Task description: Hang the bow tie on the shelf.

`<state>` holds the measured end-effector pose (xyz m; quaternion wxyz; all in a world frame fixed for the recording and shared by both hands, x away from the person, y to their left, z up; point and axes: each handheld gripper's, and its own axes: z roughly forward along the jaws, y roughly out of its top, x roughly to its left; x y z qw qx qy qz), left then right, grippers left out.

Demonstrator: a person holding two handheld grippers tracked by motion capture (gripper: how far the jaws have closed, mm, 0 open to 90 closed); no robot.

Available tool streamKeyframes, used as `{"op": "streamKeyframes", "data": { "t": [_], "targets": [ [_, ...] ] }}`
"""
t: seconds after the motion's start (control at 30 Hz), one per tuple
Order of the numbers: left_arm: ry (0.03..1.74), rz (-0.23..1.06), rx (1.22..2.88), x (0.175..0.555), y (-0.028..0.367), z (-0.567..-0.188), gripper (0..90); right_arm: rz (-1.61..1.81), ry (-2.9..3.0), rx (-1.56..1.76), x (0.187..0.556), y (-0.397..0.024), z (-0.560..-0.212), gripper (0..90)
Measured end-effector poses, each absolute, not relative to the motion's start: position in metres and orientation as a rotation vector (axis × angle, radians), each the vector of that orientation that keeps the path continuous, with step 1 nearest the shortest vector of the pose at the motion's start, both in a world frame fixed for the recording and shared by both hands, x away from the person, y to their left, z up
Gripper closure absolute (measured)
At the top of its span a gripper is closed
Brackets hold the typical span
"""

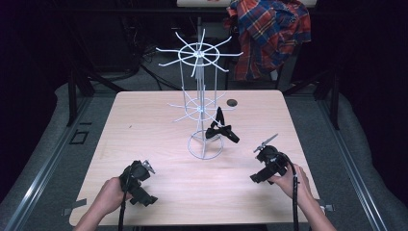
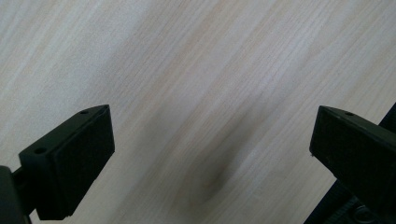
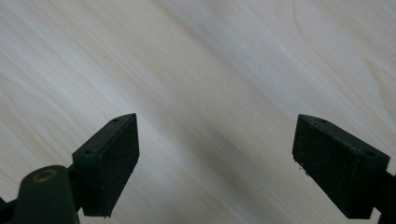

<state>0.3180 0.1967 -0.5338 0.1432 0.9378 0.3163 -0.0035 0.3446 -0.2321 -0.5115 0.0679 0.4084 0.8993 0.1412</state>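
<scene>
From the high view, a white wire rack (image 1: pixel 199 103) stands upright near the middle of the pale wood table (image 1: pixel 144 125), with a black strap-like item (image 1: pixel 220 130) hanging off its lower tier, draped toward the base ring; what the item is I cannot tell for sure at this size, perhaps a small clip or band. It looks parked on a prong so it hangs free of the table. The left hand-held gripper (image 1: pixel 137 174) sits near the front edge on the left, the right hand-held gripper (image 1: pixel 269 161) near the front right, both well apart from the rack and holding nothing. A plaid shirt (image 1: pixel 269 33) is draped behind the table, and the surrounding room is dark, with grey floor either side. In the left gripper view, the jaws stand wide apart over bare wood grain, nothing between them. In the right gripper view, the jaws are likewise spread wide over bare table, empty, pointing down at the surface close beneath.
</scene>
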Motion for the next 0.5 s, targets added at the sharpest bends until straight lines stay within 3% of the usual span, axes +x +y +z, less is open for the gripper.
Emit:
{"op": "streamKeyframes", "data": {
  "t": [0.5],
  "targets": [
    [0.894,-0.032,2.732,0.319,0.193,-0.537,0.1,0.177,2.748,1.139,0.346,-0.235,-0.528,15.1]
  ]
}}
